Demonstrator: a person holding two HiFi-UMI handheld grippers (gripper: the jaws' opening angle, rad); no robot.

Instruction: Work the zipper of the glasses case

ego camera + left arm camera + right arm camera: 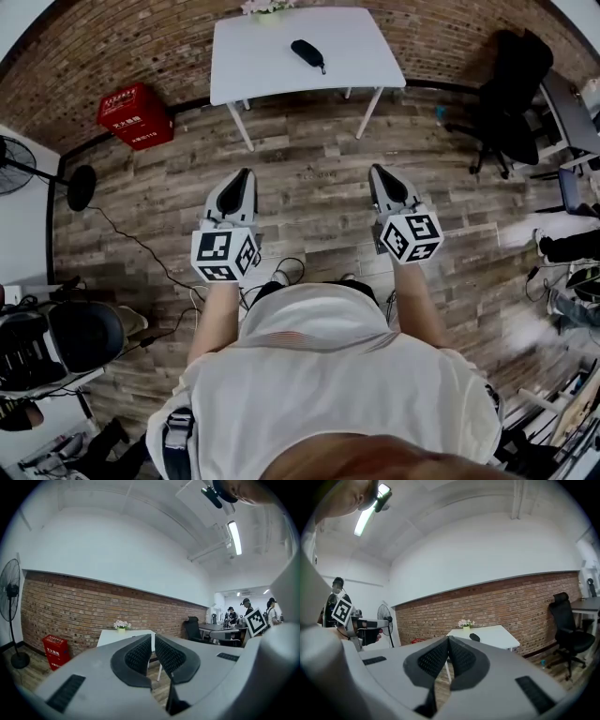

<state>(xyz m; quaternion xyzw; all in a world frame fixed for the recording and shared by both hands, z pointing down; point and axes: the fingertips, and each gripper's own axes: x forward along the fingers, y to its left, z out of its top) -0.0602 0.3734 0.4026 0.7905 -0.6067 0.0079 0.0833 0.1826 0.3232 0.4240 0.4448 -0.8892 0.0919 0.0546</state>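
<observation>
Far across the wood floor, the glasses case lies flat on the white surface, toward its back edge and beside nothing but a small flower pot. It is well apart from both claws. Nothing touches the case, so the zipper work reads as not yet begun.

The person stands back from the surface with both claws held out in front of the body, side by side, tips aimed at the surface. This looks like a ready pose before the approach.

Left claw: pads pressed together, nothing between them, touching nothing. Right claw: same, pads together and empty. The case shows small past its tips in the right gripper view.
</observation>
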